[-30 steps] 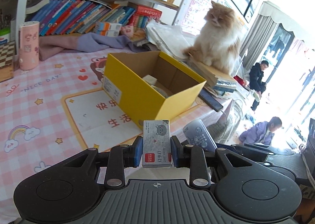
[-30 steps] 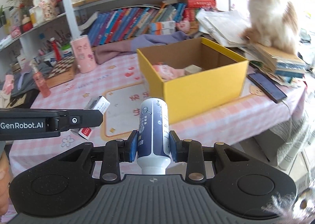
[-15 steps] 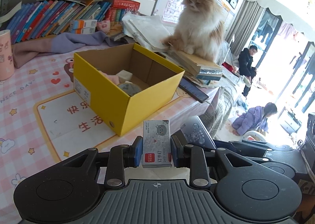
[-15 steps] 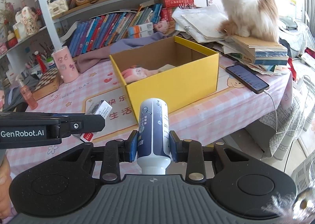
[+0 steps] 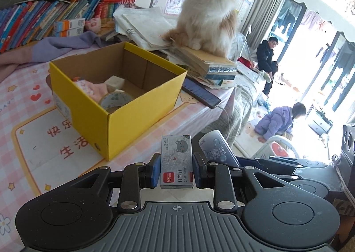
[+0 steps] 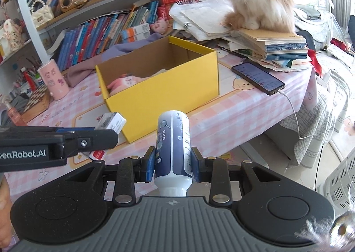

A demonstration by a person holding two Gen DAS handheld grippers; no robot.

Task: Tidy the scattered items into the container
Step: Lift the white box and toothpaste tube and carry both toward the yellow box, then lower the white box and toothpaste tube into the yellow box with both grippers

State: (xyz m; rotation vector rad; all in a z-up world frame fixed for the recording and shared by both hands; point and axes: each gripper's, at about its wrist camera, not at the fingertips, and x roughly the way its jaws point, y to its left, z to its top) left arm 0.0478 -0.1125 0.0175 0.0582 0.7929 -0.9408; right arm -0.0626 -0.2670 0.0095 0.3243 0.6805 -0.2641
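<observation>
Yellow box (image 5: 133,127) nearer — both tools loaded

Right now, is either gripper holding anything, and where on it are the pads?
Left gripper: small grey staple box, pads on its long side faces near the lower end. Right gripper: white and navy bottle, pads on its body just above the cap.

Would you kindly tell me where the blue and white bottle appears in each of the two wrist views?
Left wrist view: the blue and white bottle shows only partly at lower centre-right, just right of the staple box, held by the right gripper.
Right wrist view: the bottle stands at bottom centre, clamped in the right gripper, cap toward the camera.
Shared landmark: the yellow box, beyond the bottle in both.
</observation>
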